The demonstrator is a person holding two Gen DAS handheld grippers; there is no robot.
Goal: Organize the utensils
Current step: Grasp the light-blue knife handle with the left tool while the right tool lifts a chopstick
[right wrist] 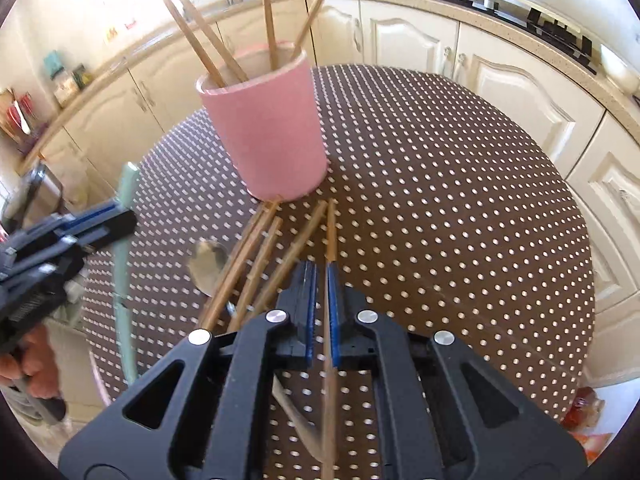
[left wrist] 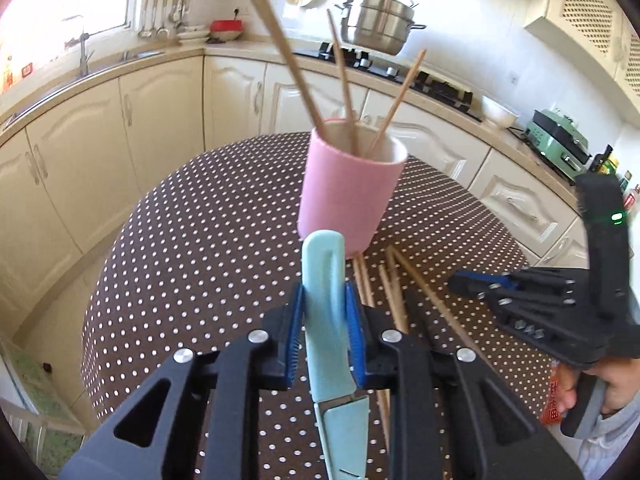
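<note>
My left gripper (left wrist: pixel 324 312) is shut on a light blue knife (left wrist: pixel 326 280), its handle end pointing up towards the pink cup (left wrist: pixel 348 196). The cup stands on the dotted brown table (left wrist: pixel 200 240) and holds several chopsticks (left wrist: pixel 344 80). More loose chopsticks (left wrist: pixel 394 280) lie at the cup's foot. My right gripper (right wrist: pixel 322 280) is shut on one chopstick (right wrist: pixel 330 236), which runs back under the camera. Beside it lie loose chopsticks (right wrist: pixel 256 264) over a metal spoon (right wrist: pixel 208 266). The pink cup (right wrist: pixel 268 132) stands just beyond. The left gripper (right wrist: pixel 120 216) with the knife (right wrist: pixel 122 280) shows at the left.
The round table sits among cream kitchen cabinets (left wrist: pixel 160 120). A steel steamer pot (left wrist: pixel 380 20) stands on the hob behind. A green appliance (left wrist: pixel 560 144) is on the right counter. An orange packet (right wrist: pixel 584 404) lies at the table's near right edge. A hand (left wrist: pixel 616 388) grips the right tool.
</note>
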